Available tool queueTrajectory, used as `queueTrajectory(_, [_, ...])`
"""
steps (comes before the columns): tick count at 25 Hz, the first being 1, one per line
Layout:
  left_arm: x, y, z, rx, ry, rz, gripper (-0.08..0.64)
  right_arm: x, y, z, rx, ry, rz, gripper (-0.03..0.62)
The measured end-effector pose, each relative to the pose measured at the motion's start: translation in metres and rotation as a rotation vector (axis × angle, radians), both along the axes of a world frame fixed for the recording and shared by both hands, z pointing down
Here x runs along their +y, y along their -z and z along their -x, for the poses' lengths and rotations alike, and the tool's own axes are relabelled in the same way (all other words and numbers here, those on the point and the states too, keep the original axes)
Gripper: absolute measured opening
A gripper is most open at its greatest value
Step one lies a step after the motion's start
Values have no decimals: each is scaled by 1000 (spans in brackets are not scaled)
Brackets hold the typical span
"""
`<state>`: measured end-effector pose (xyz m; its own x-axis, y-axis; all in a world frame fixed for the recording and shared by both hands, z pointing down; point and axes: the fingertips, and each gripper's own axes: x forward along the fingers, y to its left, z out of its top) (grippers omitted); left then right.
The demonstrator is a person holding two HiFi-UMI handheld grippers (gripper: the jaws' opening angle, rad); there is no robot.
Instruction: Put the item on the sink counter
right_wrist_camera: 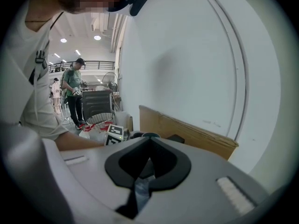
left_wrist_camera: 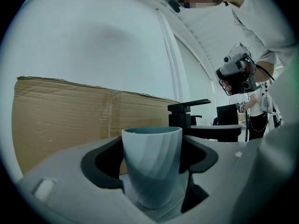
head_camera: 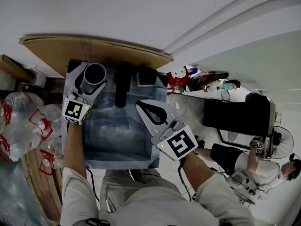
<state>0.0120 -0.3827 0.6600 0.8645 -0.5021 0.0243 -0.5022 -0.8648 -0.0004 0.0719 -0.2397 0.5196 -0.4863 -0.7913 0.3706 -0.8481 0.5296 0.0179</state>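
A grey-blue cup (head_camera: pixel 95 73) stands upright between the jaws of my left gripper (head_camera: pixel 93 82), at the back left corner of the sink (head_camera: pixel 115 162). In the left gripper view the cup (left_wrist_camera: pixel 152 167) fills the gap and both dark pads press on its sides, so my left gripper (left_wrist_camera: pixel 152 153) is shut on it. My right gripper (head_camera: pixel 141 105) hovers over the sink's right side with its tips together and nothing between them. In the right gripper view my right gripper (right_wrist_camera: pixel 149 141) points toward the cardboard.
A black faucet (head_camera: pixel 123 84) stands at the back of the sink, in front of a cardboard sheet (head_camera: pixel 94 51). A speckled counter (head_camera: pixel 190 112) to the right carries a red item (head_camera: pixel 178 76), bottles and a black box (head_camera: pixel 237 117). Bagged plastic bottles (head_camera: pixel 19 121) lie left. Another person (head_camera: pixel 254 168) stands lower right.
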Motion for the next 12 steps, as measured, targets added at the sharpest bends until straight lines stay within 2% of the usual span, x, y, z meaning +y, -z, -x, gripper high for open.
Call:
queueTrajectory(6, [1,-3,1,-17,-3,12,390,1,3,2,2,8,-1,5])
queueTrajectory(12, [3,-5,-2,-25,-4,20,427,2,3,1,11,19,-8,5])
